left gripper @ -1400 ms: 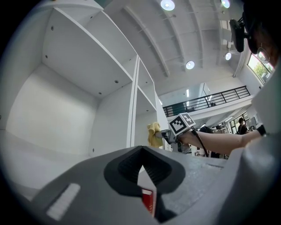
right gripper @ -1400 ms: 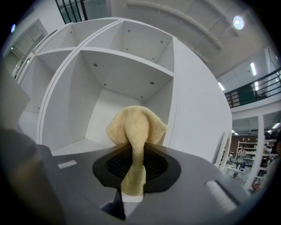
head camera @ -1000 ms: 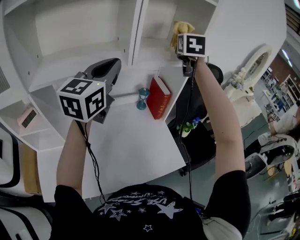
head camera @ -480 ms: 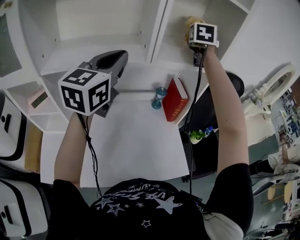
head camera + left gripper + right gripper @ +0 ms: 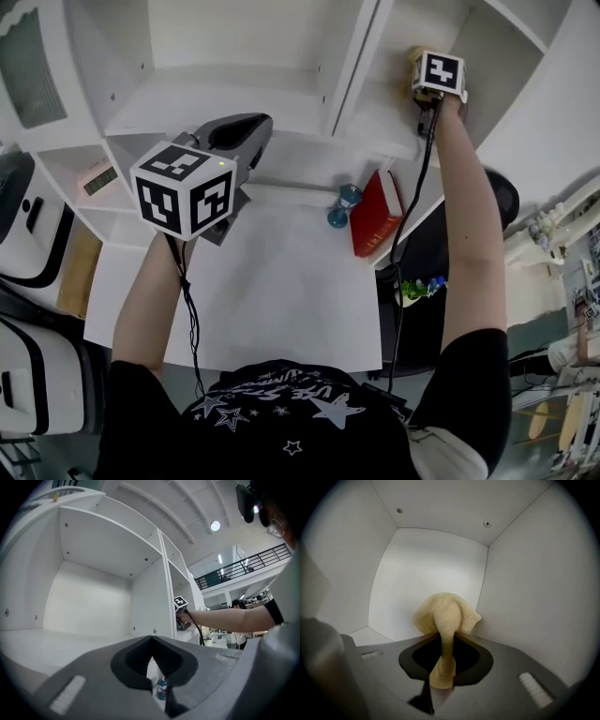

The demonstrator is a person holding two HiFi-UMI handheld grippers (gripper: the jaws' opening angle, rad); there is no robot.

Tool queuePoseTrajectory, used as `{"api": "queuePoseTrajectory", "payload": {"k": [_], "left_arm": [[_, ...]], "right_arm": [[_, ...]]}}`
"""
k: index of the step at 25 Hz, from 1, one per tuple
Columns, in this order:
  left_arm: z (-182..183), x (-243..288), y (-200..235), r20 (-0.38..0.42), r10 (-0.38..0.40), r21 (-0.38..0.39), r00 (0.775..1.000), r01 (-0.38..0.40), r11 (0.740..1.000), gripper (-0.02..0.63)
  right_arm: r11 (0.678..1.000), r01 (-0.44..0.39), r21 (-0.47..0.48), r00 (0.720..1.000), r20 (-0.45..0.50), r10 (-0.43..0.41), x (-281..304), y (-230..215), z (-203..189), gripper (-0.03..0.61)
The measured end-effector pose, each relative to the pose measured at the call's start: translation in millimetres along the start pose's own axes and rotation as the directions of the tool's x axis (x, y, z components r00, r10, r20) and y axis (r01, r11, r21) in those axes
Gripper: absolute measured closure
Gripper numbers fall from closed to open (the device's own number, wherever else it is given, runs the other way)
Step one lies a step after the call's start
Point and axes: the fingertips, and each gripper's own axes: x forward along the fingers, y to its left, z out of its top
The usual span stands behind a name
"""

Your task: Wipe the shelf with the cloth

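Holding at the middle left of the head view, my left gripper (image 5: 234, 136) has barely shifted over the last second. Its jaws sit all but together with nothing held, leaving a sliver through which the blue hourglass (image 5: 161, 688) shows. Farther off, at the upper right of the frame, my right gripper (image 5: 437, 80) has reached deeper into the right-hand compartment of the shelf (image 5: 234, 103). Its jaws are clamped on the yellow cloth (image 5: 445, 613), which bunches ahead of them toward the back corner. I judge the wipe of that compartment is under way, though I cannot tell whether the cloth touches the rear wall.

Around it, the white bench (image 5: 281, 300) fills the lower middle. Beyond it the hourglass and a leaning red book (image 5: 375, 214) stand just beside each other, below that compartment and clear of the stroke. The upright divider (image 5: 352, 56) limits my sweep leftward.
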Motion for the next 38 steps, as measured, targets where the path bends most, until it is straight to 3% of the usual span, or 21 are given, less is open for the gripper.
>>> {"api": "queuePoseTrajectory", "payload": {"k": [15,31,38], "left_arm": [[0,-5,3,0.003,0.031,0.019,1.0,-0.031,0.999,0.612],[-2,-4,-29,0.019,-0.157,-0.006,0.987,0.157,0.988,0.612],[-10,-18,-33,0.004,-0.208,-0.026,0.978,0.208,0.978,0.612]], "right_arm": [[0.998,0.022,0.057,1.0,-0.005,-0.021,-14,-11,-8,0.494],[0.994,0.078,0.074,0.997,-0.019,-0.077,-106,-23,-38,0.494],[0.985,0.169,0.039,0.986,-0.025,-0.168,-137,-35,-60,0.492]]}}
